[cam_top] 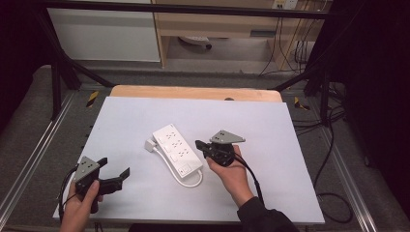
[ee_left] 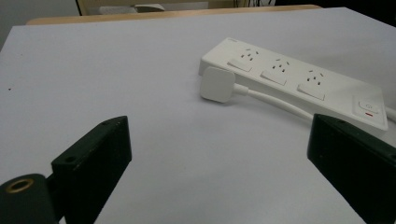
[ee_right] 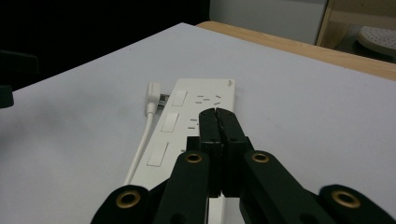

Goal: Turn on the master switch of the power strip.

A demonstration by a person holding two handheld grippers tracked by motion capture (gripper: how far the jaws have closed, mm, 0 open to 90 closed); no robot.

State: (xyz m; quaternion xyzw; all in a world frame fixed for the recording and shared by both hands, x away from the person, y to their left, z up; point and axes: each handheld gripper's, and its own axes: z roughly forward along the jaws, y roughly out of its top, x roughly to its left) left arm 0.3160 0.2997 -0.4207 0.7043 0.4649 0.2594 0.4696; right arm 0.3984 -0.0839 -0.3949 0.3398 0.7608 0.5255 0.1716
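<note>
Two hand-held grippers were noted: left hand-held gripper (cam_top: 115,170) spread open at lower left, right hand-held gripper (cam_top: 198,144) closed empty beside the power strip (cam_top: 177,147), mid-frame on the surface (cam_top: 270,145). Approach judged underway; pressing the strip's switch (cam_top: 185,169) seemed next.

I see open surface (cam_top: 145,116) all round; the strip (cam_top: 177,148) and its plug (cam_top: 150,144) block the middle.

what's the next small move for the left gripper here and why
Probably ease the left gripper forward toward the white plug. Its jaws stand wide open and short of the plug, which lies loose beside the power strip, while the right gripper is shut above the strip.
</note>
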